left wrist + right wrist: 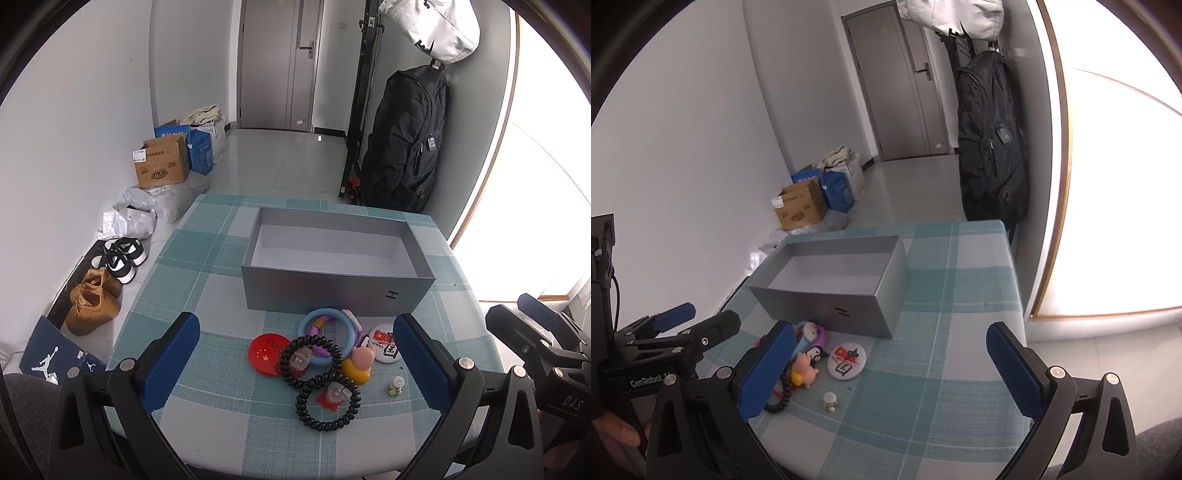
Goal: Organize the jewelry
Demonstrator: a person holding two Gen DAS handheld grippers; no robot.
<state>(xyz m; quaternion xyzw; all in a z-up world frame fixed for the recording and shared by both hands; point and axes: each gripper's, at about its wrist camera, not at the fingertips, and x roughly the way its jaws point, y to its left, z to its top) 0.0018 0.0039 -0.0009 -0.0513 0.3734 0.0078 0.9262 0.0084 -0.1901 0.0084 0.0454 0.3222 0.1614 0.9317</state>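
An empty grey box [332, 291] stands on the checked tablecloth [207, 288]; it also shows in the right wrist view [827, 306]. In front of it lies a pile: two black coil hair ties [328, 406], a blue ring [345, 321], a red round badge [264, 354], a white China badge [384, 345], a pink pig figure [360, 360] and a small bead charm [396, 386]. My left gripper [295, 365] is open, its fingers on either side of the pile. My right gripper [892, 369] is open above the cloth, right of the white badge [847, 360].
Shoes [98, 302] and cardboard boxes [162, 164] lie on the floor to the left of the table. A black backpack [406, 140] hangs behind the table at the right. The right gripper's body [546, 354] is at the table's right edge.
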